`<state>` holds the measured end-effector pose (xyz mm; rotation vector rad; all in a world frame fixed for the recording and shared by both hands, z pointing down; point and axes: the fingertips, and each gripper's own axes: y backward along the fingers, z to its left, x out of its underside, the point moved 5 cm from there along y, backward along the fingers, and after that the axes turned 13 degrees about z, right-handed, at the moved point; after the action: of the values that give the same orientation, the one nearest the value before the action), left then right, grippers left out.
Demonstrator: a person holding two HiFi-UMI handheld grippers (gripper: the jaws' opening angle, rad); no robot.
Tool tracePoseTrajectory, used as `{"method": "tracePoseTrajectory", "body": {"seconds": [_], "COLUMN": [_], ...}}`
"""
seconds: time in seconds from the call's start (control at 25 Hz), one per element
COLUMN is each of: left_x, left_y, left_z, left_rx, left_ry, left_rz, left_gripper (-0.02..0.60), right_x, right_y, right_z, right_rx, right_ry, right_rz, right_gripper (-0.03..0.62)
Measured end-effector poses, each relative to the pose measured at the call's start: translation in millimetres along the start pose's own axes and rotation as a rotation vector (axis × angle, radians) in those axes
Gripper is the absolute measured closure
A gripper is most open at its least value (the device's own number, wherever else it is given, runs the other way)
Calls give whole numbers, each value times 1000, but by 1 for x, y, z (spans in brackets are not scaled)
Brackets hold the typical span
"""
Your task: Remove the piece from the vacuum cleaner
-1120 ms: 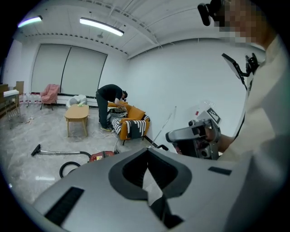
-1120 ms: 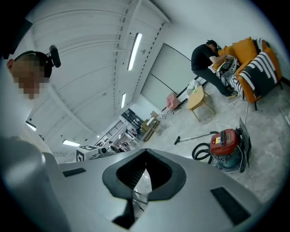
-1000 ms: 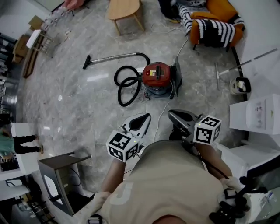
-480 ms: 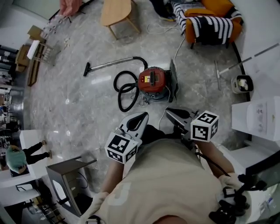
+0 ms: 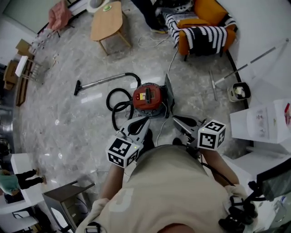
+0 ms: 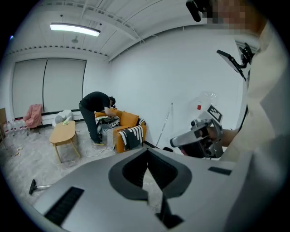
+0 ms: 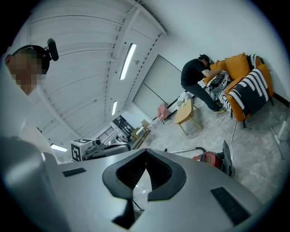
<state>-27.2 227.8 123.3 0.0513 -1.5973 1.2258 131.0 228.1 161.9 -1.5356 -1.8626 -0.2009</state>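
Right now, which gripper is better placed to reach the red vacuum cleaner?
Probably the left gripper: in the head view its shut, empty jaws point at the vacuum cleaner from just below it. The right gripper, also shut, sits off to one side.

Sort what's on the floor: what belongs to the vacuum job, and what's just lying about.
For the job: red vacuum cleaner, its black hose, its long tube.

Lying about: wooden table, orange armchair, mop, bucket.

Living rm setup w/ armchair (image 5: 207, 16), coffee table (image 5: 106, 20), marble floor (image 5: 68, 109), strip light (image 6: 74, 30).
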Motion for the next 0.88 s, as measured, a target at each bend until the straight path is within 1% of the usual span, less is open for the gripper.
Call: {"method": "tracePoseTrajectory", "body": {"seconds": [0.12, 0.2, 0.44, 0.52, 0.6, 0.64, 0.72, 0.8, 0.88], "left_x": [1, 6, 28, 39, 44, 44, 43, 38, 33], "left_y": [2, 7, 28, 33, 38, 40, 39, 32, 23], "left_z": [33, 59, 135, 157, 178, 186, 195, 200, 201], "left_rx": [23, 38, 103, 135, 165, 181, 207, 227, 261], "left_ry": [-11, 1, 36, 34, 50, 62, 63, 34, 13], "left_rz": [-16, -21, -35, -59, -96, -101, -81, -59, -58], "left_gripper": [588, 588, 588, 588, 588, 588, 588, 588, 588], "right_x": [-8, -16, -31, -28, -27, -28, -32, -40, -45], "right_y": [-24, -49, -130, -157, -183, -193, -204, -205, -201], "right_z": [0, 7, 33, 41, 50, 53, 56, 54, 48], "right_rx": [37, 59, 153, 186, 190, 186, 190, 214, 248], "right_ry": [-14, -1, 84, 117, 150, 156, 149, 131, 107], "right_rz": [6, 33, 138, 163, 202, 225, 258, 257, 238], "right_gripper": [592, 592, 592, 592, 592, 592, 592, 592, 592]}}
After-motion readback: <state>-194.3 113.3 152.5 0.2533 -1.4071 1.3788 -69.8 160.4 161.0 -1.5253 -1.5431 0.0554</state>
